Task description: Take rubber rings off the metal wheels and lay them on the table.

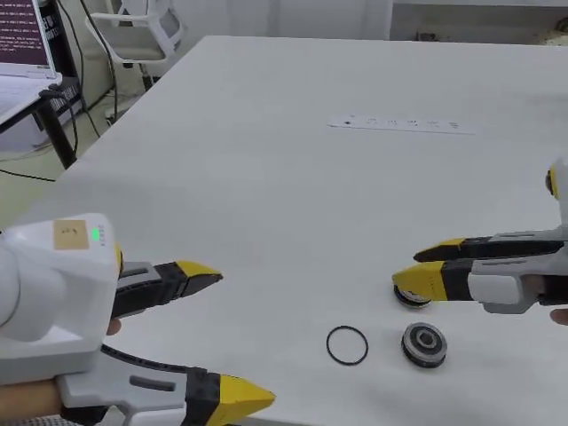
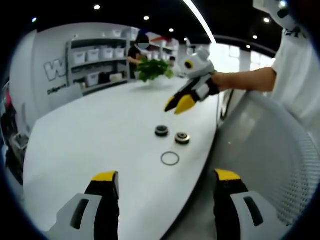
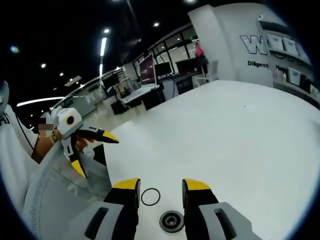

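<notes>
Left gripper (image 1: 226,335): low at the near left, jaws spread wide, nothing between them.
Right gripper (image 1: 413,269): in from the right edge, held above the table, jaws parted and empty.
Table (image 1: 266,160): white; broad bare run ahead of both grippers; left edge slanting away toward an office chair (image 1: 142,31).
Rubber ring (image 1: 347,345): loose, flat on the table, close to the near edge, apart from both wheels.
Near wheel (image 1: 424,343): just right of the rubber ring, dark-rimmed, open room all round.
Far wheel (image 1: 413,300): partly hidden beneath the right gripper; contact not discernible.
Printed strip (image 1: 399,124): far side, well apart.
</notes>
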{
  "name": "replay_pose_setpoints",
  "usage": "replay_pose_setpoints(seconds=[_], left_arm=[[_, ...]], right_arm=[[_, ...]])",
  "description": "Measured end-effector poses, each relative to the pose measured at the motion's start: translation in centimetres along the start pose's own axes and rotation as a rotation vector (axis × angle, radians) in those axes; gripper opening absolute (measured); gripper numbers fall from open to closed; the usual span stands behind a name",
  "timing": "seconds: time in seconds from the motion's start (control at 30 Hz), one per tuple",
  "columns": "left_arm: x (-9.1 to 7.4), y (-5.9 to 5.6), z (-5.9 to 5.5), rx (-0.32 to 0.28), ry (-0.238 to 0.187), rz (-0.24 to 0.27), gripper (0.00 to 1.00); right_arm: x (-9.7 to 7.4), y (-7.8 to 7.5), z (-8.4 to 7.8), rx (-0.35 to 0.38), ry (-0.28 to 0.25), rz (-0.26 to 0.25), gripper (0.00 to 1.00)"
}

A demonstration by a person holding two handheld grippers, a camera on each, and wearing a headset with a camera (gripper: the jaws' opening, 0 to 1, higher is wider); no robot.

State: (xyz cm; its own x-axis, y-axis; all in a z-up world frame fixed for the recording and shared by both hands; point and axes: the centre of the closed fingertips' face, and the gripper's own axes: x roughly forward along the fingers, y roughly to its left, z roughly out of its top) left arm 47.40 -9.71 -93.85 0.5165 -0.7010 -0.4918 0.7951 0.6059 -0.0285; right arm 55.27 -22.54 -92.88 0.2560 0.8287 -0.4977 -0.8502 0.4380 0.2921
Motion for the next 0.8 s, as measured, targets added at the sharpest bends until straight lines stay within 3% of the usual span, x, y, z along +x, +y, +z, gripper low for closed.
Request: replay_pose_setpoints(seconds=[0.2,0.3,0.37,0.53,0.67,0.8], left_arm=[[0.0,0.0,0.0,0.002,0.004,0.0,0.78],[0.0,-0.1,0.0,0.009,0.006,0.002,0.77],[0.0,-0.1,0.1,0.021,0.007,0.001,0.77],[0.0,-0.5,0.2,0.062,0.023,-0.013,0.78],[0.0,-1.0,1.3,0.079,-0.01,-0.034,0.76],[0.1,-1.1,2.1,0.111,-0.004,-0.039,0.77]], right_arm=[[-0.5,-1.4,-2.0,0.061,0.011,-0.047,0.29],[-0.2,-1.3,-3.3,0.099,0.023,-0.029,0.28],[0.0,-1.2,-4.4,0.069,0.076,-0.025,0.28],[0.1,-1.2,-6.2,0.017,0.142,-0.017,0.27],[0.2,-1.0,-6.6,0.004,0.15,0.001,0.29],[0.3,-0.8,-6.9,-0.015,0.163,0.015,0.31]])
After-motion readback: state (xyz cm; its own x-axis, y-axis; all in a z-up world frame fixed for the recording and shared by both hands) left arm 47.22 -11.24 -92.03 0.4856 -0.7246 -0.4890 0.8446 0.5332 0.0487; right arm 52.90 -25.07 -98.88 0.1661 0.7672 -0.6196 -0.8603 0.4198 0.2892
